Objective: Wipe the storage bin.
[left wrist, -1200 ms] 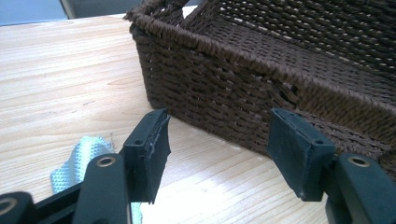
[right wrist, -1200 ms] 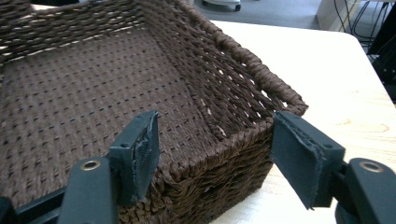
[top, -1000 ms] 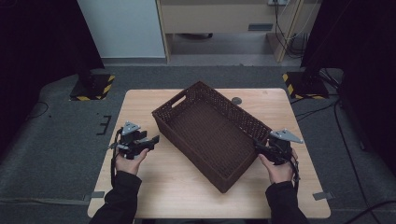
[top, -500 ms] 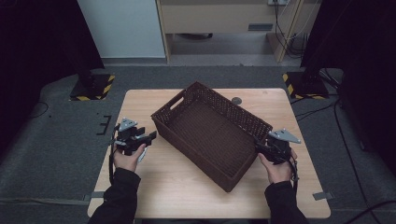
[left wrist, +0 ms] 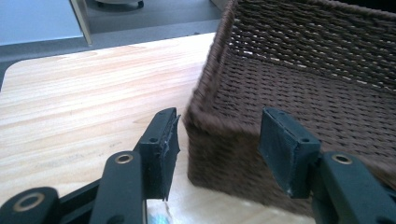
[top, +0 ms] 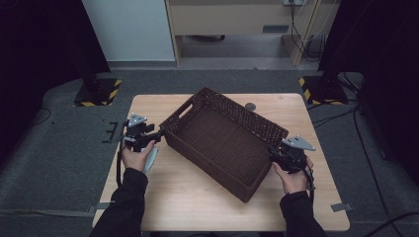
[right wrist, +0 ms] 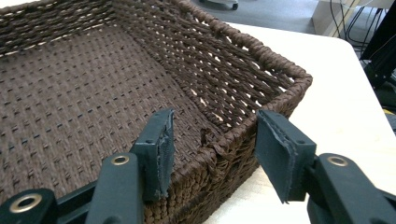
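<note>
High view: we see a dark brown woven basket (top: 225, 140) sitting skewed on a light wood table (top: 197, 197), one corner toward the far edge, the opposite corner toward the near edge, roughly mid-table. It has a cut-out handle in the short wall facing the table's left side. Left gripper (top: 159, 133) sits at the basket's left corner, held by the left hand (top: 137, 155) coming in from the near-left; a black cable hangs off it past the left edge. Right gripper (top: 272, 153) is at the basket's right corner, with the right hand (top: 292, 178) behind it and a grey three-cornered plate on top. Left gripper view: we see both black jaws straddling the basket corner (left wrist: 205, 126), one outside over the wood, one over the inside; they have just been closing, with the rim between them, but gaps show on both sides, so the pads are not pressing yet and the claw is still spread. Slight blur on the weave there. Right gripper view: same picture at the other corner (right wrist: 219, 149), one jaw inside the basket over the woven floor, the other outside over the table; these jaws have also just been closing around the rim, yet we see clear space to each pad, so spread, not pinching. Basket rests flat on the table, nothing inside it.
</note>
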Available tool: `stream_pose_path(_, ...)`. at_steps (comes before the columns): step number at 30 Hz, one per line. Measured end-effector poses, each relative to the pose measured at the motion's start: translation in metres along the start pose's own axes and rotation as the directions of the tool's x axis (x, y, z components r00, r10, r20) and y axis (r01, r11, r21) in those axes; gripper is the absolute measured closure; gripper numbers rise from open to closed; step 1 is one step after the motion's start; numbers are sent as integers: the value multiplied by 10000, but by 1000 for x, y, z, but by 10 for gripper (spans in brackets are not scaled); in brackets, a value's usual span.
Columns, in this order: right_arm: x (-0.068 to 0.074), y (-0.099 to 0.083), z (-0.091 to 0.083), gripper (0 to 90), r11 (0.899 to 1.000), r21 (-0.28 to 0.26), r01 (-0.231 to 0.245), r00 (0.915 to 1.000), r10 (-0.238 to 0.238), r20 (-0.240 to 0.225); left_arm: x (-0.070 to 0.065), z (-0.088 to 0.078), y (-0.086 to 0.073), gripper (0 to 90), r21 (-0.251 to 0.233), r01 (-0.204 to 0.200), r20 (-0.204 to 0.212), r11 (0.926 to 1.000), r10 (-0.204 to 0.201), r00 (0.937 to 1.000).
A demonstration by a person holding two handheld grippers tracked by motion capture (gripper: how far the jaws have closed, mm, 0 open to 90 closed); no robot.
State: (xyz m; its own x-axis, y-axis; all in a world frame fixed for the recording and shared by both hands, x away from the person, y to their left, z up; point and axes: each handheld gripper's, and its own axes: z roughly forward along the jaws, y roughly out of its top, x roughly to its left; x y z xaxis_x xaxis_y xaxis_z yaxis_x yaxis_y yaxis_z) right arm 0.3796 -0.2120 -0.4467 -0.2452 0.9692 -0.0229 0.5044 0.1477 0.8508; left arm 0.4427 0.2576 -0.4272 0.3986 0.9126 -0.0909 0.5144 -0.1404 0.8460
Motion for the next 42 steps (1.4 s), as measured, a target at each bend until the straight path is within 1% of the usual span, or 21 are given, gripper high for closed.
stream_pose_path(2,-2,1,1,468,10000,-4,26,10000,-26,-10,4,10,3,471,61,61,-65,10000,-61,10000)
stream_pose_path(5,-2,1,-2,447,10000,-62,-63,10000,62,-60,6,16,3,476,84,119,-25,9999,-119,9999)
stream_pose_path(7,-1,2,-7,389,9998,-76,-202,9992,200,-348,7,20,3,488,64,142,32,9999,-142,9999)
stream_pose_path(11,1,0,-10,338,9998,-31,-210,9983,208,-550,8,27,3,508,78,155,180,9998,-156,9997)
stream_pose_path(12,2,-1,-11,310,9996,34,-288,9962,290,-825,8,28,3,537,93,173,264,9998,-176,9995)
stream_pose_path(14,3,-2,-10,321,9998,12,-207,9950,208,-972,7,32,3,572,171,198,432,9997,-206,9989)
stream_pose_path(18,6,-3,-9,331,9999,126,-117,9949,129,-1004,5,29,3,578,265,276,385,9993,-286,9988)
stream_pose_path(21,5,-3,-9,358,9995,201,-254,9948,273,-983,1,23,0,579,329,133,362,9994,-145,9992)
stream_pose_path(23,4,-3,-10,377,9995,219,-232,9957,251,-893,-4,14,-6,579,342,108,398,9994,-122,9991)
stream_pose_path(25,4,-3,-10,380,9994,260,-235,9962,256,-836,-5,11,-8,579,319,149,421,9994,-162,9990)
stream_pose_path(26,3,-3,-11,425,9992,271,-295,9957,317,-876,-7,8,-10,578,304,167,472,9994,-181,9987)
stream_pose_path(28,3,-3,-12,425,9989,305,-347,9948,374,-943,-9,3,-13,577,312,134,535,9994,-150,9985)
stream_pose_path(30,4,-4,-12,446,9990,340,-307,9950,338,-943,-13,-1,-14,577,381,64,472,9993,-82,9989)
stream_pose_path(31,5,-4,-12,466,9988,386,-306,9957,338,-865,-15,-3,-15,576,416,-87,392,9991,71,9992)
stream_pose_path(32,5,-5,-12,506,9985,498,-213,9977,245,-637,-16,-4,-14,576,449,-170,402,9988,152,9991)
stream_pose_path(33,4,-5,-11,515,9988,455,-183,9979,210,-615,-16,-5,-13,577,465,-238,428,9986,218,9988)
stream_pose_path(34,3,-4,-11,524,9984,471,-318,9972,348,-661,-15,-5,-12,587,422,-259,413,9988,242,9989)
stream_pose_path(35,3,-4,-10,534,9986,447,-299,9976,326,-609,-14,-6,-11,615,305,-191,389,9994,179,9991)
stream_pose_path(37,2,-3,-8,547,9988,437,-203,9985,226,-508,-11,-5,-9,621,254,-56,428,9997,45,9991)
stream_pose_path(39,-1,-2,-5,557,9993,343,-126,9991,140,-411,-10,-3,-9,650,327,-112,407,9994,99,9991)
stream_pose_path(42,-5,-2,-1,552,9996,221,-175,9984,187,-526,-9,2,-13,714,655,-204,575,9976,166,9982)
